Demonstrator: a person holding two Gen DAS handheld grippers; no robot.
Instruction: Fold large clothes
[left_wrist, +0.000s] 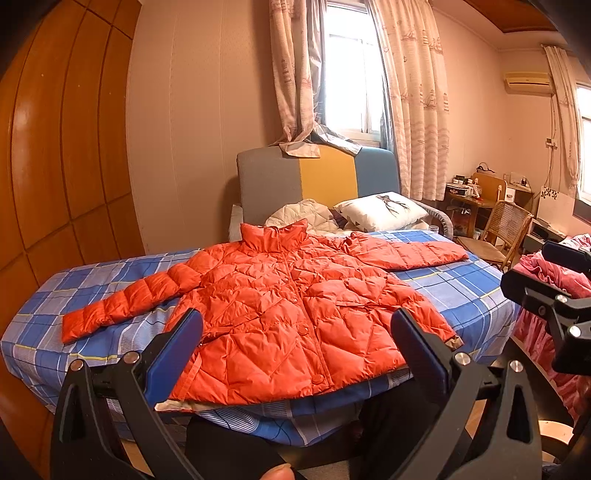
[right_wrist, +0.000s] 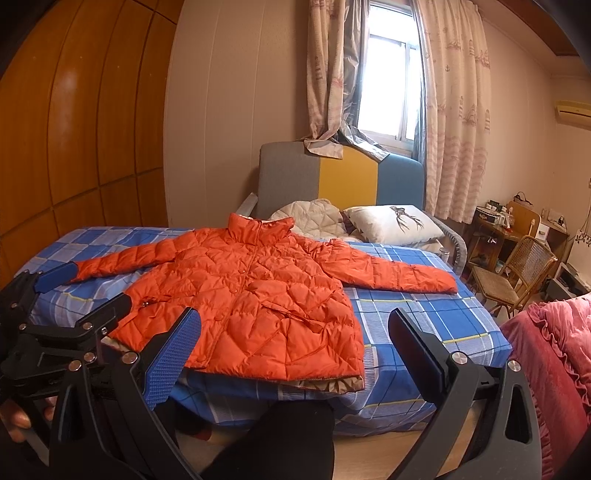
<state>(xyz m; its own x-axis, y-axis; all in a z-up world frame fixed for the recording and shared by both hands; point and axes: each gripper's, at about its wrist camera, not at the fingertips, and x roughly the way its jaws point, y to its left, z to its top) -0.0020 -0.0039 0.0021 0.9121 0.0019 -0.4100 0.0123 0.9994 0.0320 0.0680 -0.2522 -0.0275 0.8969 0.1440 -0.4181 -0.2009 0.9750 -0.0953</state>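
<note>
Nothing folded yet: orange jacket (left_wrist: 280, 302) is laid flat on bed (left_wrist: 461, 288), sleeves spread toward 9 and 3 o'clock. Left tongs (left_wrist: 295, 332) and right tongs (right_wrist: 295, 332) are held wide open, nothing gripped. All folds remain.

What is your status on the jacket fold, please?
Both tongs, left and right, open, empty, short of the bed. Orange jacket flat, face up, sleeves spread, unfolded. Nothing on it; pillow beyond collar.
</note>
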